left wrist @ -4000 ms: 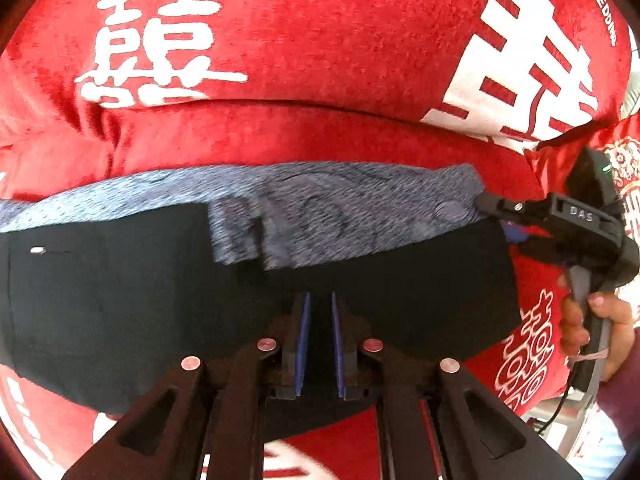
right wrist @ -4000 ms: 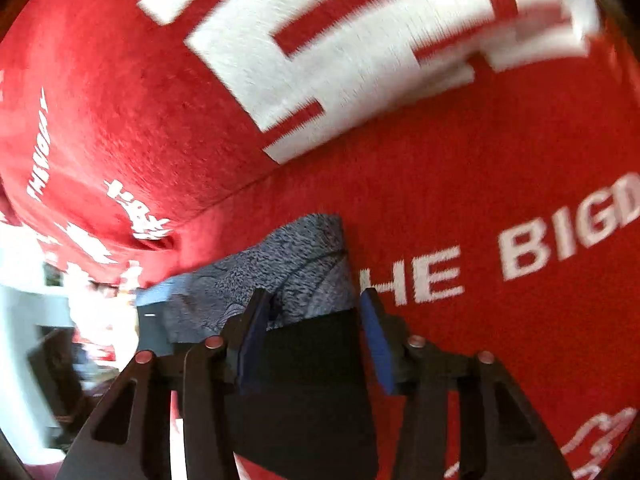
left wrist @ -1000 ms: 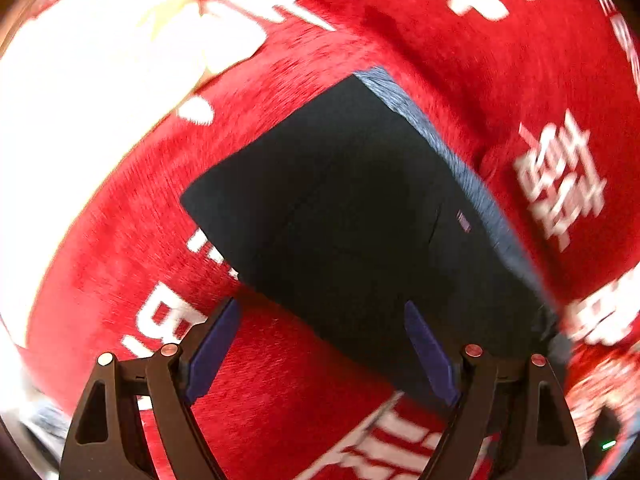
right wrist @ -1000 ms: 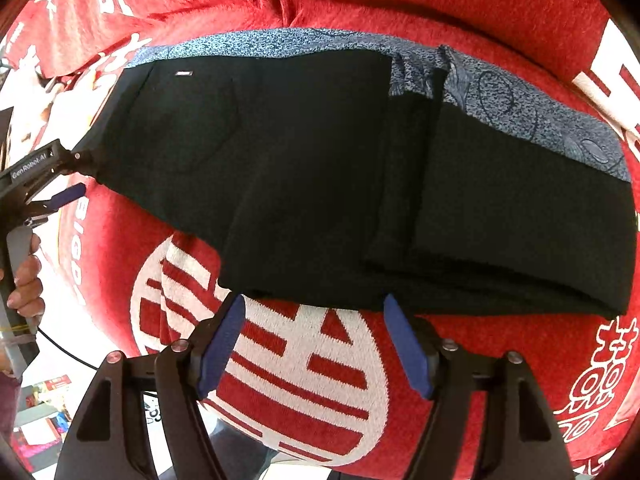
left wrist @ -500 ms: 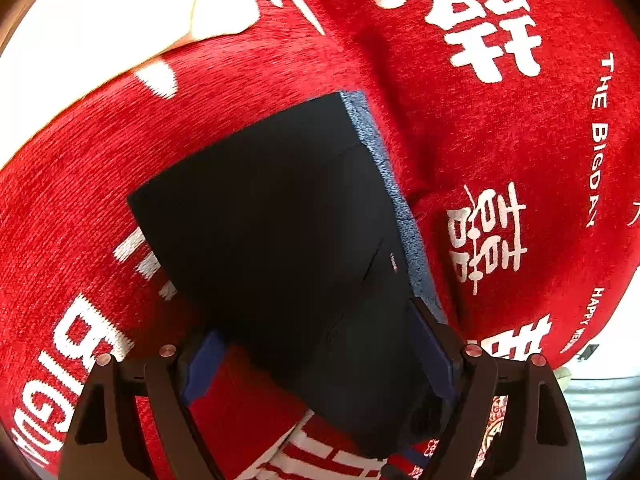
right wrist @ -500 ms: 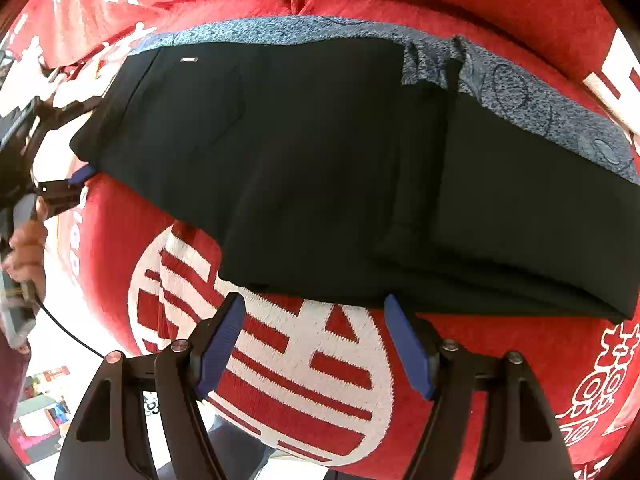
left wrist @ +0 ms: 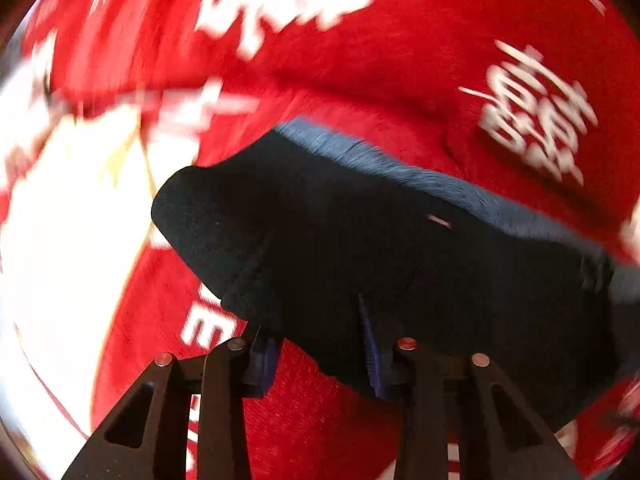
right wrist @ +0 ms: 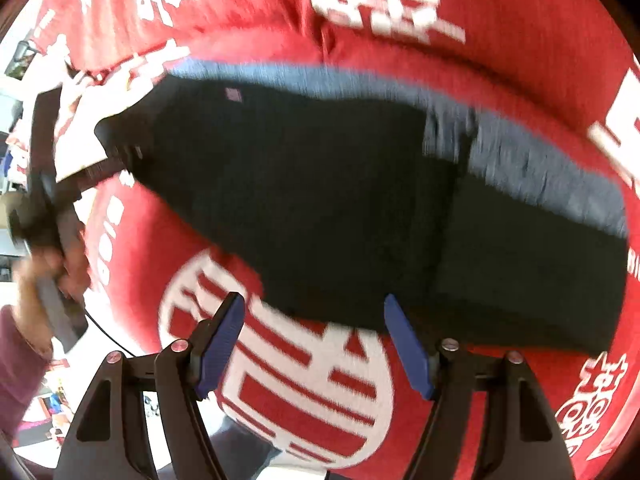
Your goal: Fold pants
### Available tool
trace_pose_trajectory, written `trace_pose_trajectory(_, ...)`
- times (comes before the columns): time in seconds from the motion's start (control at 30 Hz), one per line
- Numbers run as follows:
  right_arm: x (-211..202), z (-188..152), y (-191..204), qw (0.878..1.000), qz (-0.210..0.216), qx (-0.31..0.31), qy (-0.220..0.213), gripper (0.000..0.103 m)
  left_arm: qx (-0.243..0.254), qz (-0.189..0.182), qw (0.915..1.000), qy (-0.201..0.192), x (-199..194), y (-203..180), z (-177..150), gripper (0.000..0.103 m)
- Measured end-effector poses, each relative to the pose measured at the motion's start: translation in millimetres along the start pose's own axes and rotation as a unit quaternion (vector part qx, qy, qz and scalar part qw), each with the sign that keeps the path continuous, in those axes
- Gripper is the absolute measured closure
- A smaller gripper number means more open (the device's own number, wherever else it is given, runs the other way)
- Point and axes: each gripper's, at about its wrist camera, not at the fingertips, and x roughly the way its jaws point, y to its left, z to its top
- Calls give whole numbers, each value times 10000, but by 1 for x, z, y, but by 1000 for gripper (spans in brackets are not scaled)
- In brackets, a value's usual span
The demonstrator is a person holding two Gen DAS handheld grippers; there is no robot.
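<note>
Left wrist view showed the left gripper [left wrist: 320, 340], spread wide a moment earlier, had closed onto the pants [left wrist: 380, 256] edge; the right gripper [right wrist: 316, 344] stayed spread, so another fold seemed next.

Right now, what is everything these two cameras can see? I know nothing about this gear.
Pants: one, black with a blue-grey waistband, lying folded on the blanket.
Blanket: one, red with white characters and lettering, under the pants.
Cable: one, thin, black, hanging below the left hand.
Left claw: black, blue pads, fingers straddling the pants' edge, fabric between them.
Right claw: black, blue pads, open, at the pants' near edge.
Left hand: around the left claw's handle, purple sleeve.
</note>
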Motion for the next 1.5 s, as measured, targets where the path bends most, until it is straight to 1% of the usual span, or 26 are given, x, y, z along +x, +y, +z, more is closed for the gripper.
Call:
trace_pose_trajectory(0.03, -4, 11, 2, 9999, 145, 9, -9, 27, 206, 115, 9997, -109, -4, -8, 0, 67)
trace_pose_trajectory(0.07, -8, 29, 5, 9994, 351, -9, -5, 27, 556, 301, 9976, -274, -8, -19, -4, 67)
trace_pose_trajectory(0.1, -10, 42, 8, 9989, 467, -48, 10, 27, 798, 418, 9953, -364, -10, -27, -7, 67)
trace_pose_trajectory(0.17, -13, 77, 26, 9969, 760, -215, 72, 26, 1094, 538, 9915, -455, -15, -34, -12, 67)
trace_pose_trajectory(0.2, -14, 100, 40, 9950, 920, -363, 106, 23, 1203, 594, 9896, -510, -16, -37, -14, 67)
trace_pose_trajectory(0.27, -10, 133, 70, 9906, 1192, -596, 300, 22, 1272, 643, 9883, -551, -16, -38, -17, 67)
trace_pose_trajectory(0.3, -7, 144, 82, 9881, 1312, -692, 397, 22, 1263, 659, 9883, -544, -16, -38, -15, 67)
trace_pose_trajectory(0.33, 0, 157, 102, 9834, 1488, -863, 586, 22, 1255, 658, 9884, -539, -16, -40, -15, 67)
trace_pose_trajectory(0.4, 14, 172, 140, 9758, 1585, -1242, 848, 22, 1251, 672, 9884, -544, -15, -39, -15, 67)
trace_pose_trajectory(0.47, 29, 179, 167, 9695, 1473, -1602, 1126, 22, 1278, 694, 9878, -556, -11, -37, -19, 67)
trace_pose_trajectory(0.5, 39, 183, 185, 9655, 1323, -1845, 1273, 22, 1300, 718, 9873, -570, -11, -38, -20, 67)
trace_pose_trajectory(0.6, 64, 182, 217, 9511, 1045, -2380, 1666, 22, 1331, 774, 9863, -593, -10, -40, -21, 67)
trace_pose_trajectory(0.7, 91, 177, 230, 9420, 422, -2668, 1993, 22, 1316, 804, 9862, -597, -9, -42, -22, 67)
trace_pose_trajectory(0.73, 96, 176, 228, 9417, 339, -2653, 2042, 36, 1302, 804, 9865, -588, -9, -42, -21, 67)
trace_pose_trajectory(0.77, 100, 176, 223, 9430, 366, -2560, 2094, 57, 1290, 749, 9873, -540, -9, -43, -21, 67)
trace_pose_trajectory(0.8, 100, 179, 217, 9480, 453, -2383, 2061, 81, 1299, 750, 9871, -563, -12, -45, -21, 67)
trace_pose_trajectory(0.83, 95, 180, 208, 9545, 564, -2187, 1946, 82, 1327, 734, 9866, -603, -14, -47, -20, 67)
trace_pose_trajectory(0.9, 80, 179, 193, 9610, 790, -2046, 1683, 83, 1405, 669, 9854, -694, -24, -54, -18, 67)
trace_pose_trajectory(1.0, 50, 171, 162, 9665, 1194, -1862, 1300, 83, 1434, 418, 9852, -839, -44, -68, -10, 67)
trace_pose_trajectory(1.1, 14, 163, 117, 9712, 1735, -1351, 913, 83, 1457, 163, 9842, -994, -67, -85, -3, 67)
trace_pose_trajectory(1.17, -1, 155, 89, 9716, 2006, -1046, 697, 83, 1505, -35, 9827, -1076, -81, -97, 3, 66)
trace_pose_trajectory(1.2, -14, 147, 70, 9714, 2151, -862, 518, 83, 1547, -175, 9814, -1125, -91, -106, 6, 66)
trace_pose_trajectory(1.27, -36, 137, 46, 9699, 2324, -691, 240, 83, 1636, -364, 9786, -1191, -105, -120, 9, 67)
trace_pose_trajectory(1.3, -51, 127, 29, 9689, 2400, -599, 22, 83, 1732, -501, 9759, -1227, -114, -133, 10, 67)
trace_pose_trajectory(1.37, -70, 112, 6, 9675, 2480, -436, -244, 83, 1888, -730, 9713, -1247, -127, -153, 11, 66)
trace_pose_trajectory(1.5, -101, 67, -62, 9650, 2530, 136, -681, 83, 2222, -1155, 9612, -1155, -142, -200, 9, 67)
